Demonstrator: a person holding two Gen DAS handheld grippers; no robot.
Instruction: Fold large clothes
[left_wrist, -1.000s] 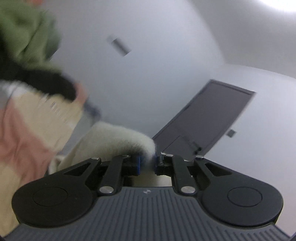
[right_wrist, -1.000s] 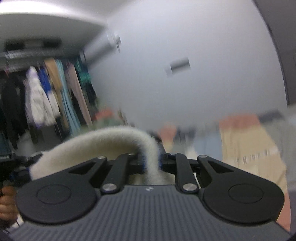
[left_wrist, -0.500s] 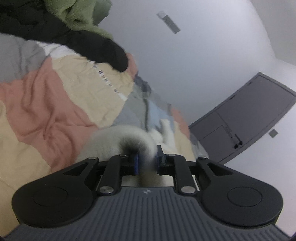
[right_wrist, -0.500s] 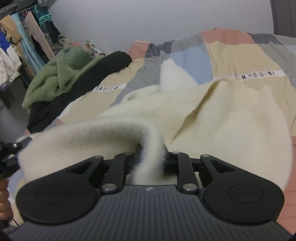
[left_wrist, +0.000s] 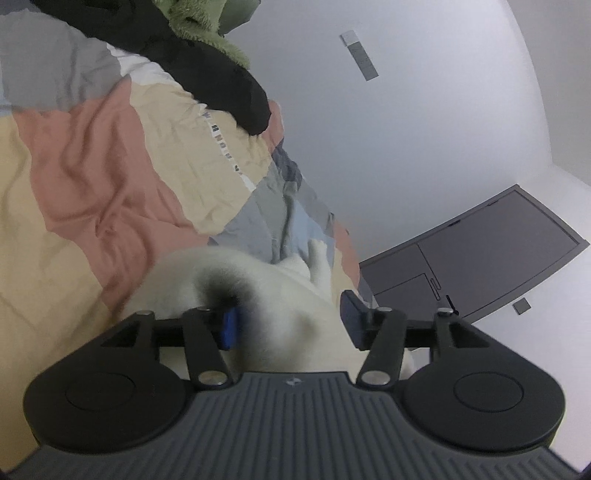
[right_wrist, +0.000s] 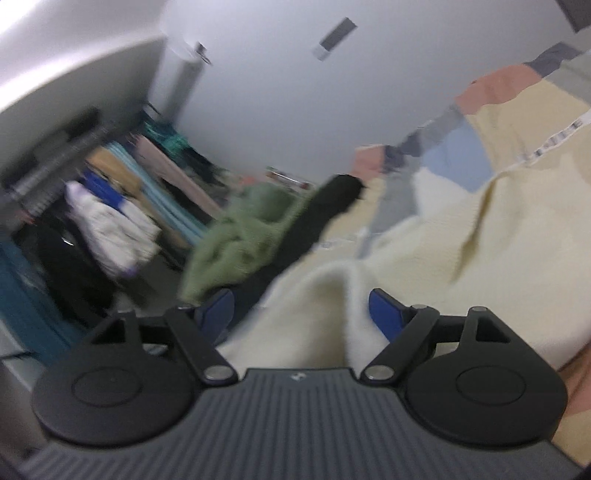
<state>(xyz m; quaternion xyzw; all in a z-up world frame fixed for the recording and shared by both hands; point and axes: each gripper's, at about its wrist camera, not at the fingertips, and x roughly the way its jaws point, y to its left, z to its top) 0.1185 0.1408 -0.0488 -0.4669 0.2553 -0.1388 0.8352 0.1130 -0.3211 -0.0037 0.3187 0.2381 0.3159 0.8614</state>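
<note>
Lying between parted jaws, the fluffy cream sweater (right_wrist: 461, 258) is released by both the left gripper (left_wrist: 288, 317) and right gripper (right_wrist: 301, 314) onto the patchwork bedspread (left_wrist: 92, 166). Next, probably regrasping for another fold; beyond, a green fleece (right_wrist: 240, 225).

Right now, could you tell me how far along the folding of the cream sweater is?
Done: the sweater lies spread on the quilt. In hand: nothing; the left gripper and right gripper are both open, with fabric loose between their fingers. Left: the folds, as no neat fold shows yet.
</note>
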